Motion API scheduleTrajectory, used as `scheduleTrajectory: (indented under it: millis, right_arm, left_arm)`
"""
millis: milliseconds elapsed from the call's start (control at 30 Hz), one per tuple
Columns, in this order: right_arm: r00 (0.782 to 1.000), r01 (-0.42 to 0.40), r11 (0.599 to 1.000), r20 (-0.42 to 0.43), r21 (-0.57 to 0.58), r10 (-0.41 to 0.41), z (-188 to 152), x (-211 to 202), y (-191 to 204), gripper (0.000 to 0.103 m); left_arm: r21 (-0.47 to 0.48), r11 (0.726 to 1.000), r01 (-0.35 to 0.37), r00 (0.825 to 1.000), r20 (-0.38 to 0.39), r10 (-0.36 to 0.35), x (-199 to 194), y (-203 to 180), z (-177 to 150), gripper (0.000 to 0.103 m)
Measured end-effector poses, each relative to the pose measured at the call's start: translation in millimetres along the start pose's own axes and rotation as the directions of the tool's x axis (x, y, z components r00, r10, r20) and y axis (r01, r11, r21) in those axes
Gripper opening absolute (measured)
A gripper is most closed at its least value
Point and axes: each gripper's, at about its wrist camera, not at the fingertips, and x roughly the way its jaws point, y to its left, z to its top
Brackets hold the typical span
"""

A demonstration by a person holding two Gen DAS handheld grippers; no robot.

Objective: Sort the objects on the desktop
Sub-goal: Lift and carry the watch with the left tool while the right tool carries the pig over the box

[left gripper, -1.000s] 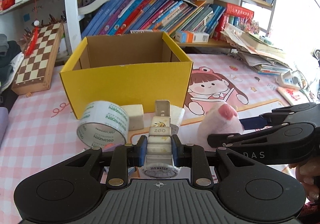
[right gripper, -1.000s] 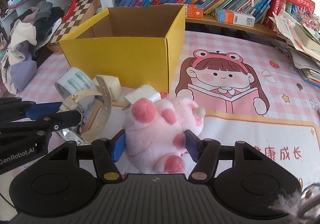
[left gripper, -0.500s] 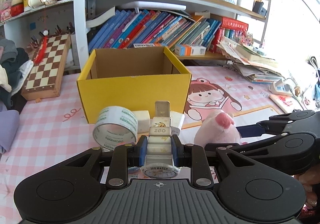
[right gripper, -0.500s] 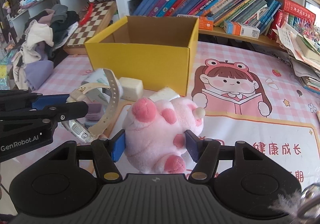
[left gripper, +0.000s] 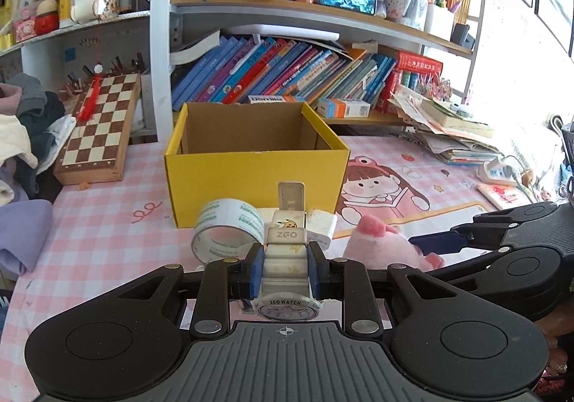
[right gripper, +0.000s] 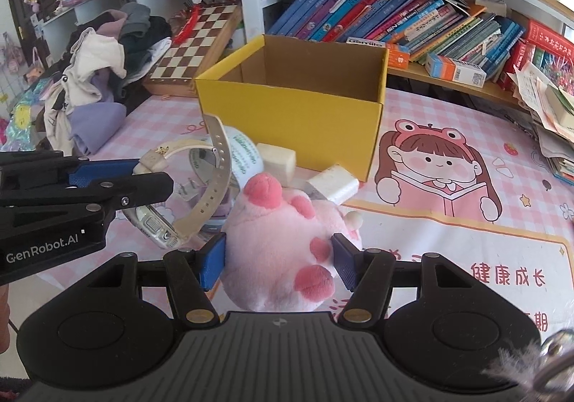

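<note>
My left gripper [left gripper: 285, 267] is shut on a cream ZGO watch [left gripper: 286, 255], held above the table; it also shows in the right wrist view [right gripper: 186, 194]. My right gripper [right gripper: 278, 258] is shut on a pink plush toy [right gripper: 283, 240], which also shows in the left wrist view [left gripper: 384, 244]. An open, empty yellow cardboard box [left gripper: 256, 165] stands behind both. A roll of clear tape [left gripper: 227, 230], a cream block [right gripper: 278, 160] and a white charger [right gripper: 333, 183] lie in front of the box.
A folded chessboard [left gripper: 98, 129] leans at the back left beside a pile of clothes [right gripper: 97, 79]. Bookshelves [left gripper: 287, 75] run along the back. Stacked papers and books [left gripper: 445, 129] and a power strip [left gripper: 502, 170] sit at the right. A cartoon girl mat [right gripper: 441, 187] covers the table.
Both grippers have risen and pulled back with the watch and the plush held; the box and tape look farther and lower.
</note>
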Motion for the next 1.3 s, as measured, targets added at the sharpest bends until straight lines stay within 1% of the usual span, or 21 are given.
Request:
scheduleTrajectory:
  millis: [400, 733, 1033, 1300]
  right_arm:
    - [0.999, 0.037, 0.999, -0.034, 0.039, -0.036, 7.4, -7.2, 17.4, 0.06]
    - [0.998, 0.058, 0.998, -0.028, 0.015, -0.058, 8.6, -11.8, 31.7, 0.06]
    - [0.998, 0.066, 0.998, -0.009, -0.004, -0.066, 20.7, -11.9, 22.6, 0.06]
    - [0.999, 0.028, 0.999, 0.018, -0.021, -0.027, 46.0, -9.4, 5.8, 0.06]
  left_arm:
    - [0.017, 1.0, 0.019, 0.999, 0.029, -0.019, -19.4, 16.4, -0.4, 0.024]
    - [0.01, 0.999, 0.036, 0.998, 0.043, -0.036, -26.5, 26.2, 1.5, 0.024]
    - [0.016, 0.998, 0.054, 0.997, 0.06, -0.055, -17.6, 20.6, 12.8, 0.024]
    - [0.02, 0.999, 0.046, 0.995, 0.084, -0.047, -5.5, 13.7, 32.5, 0.024]
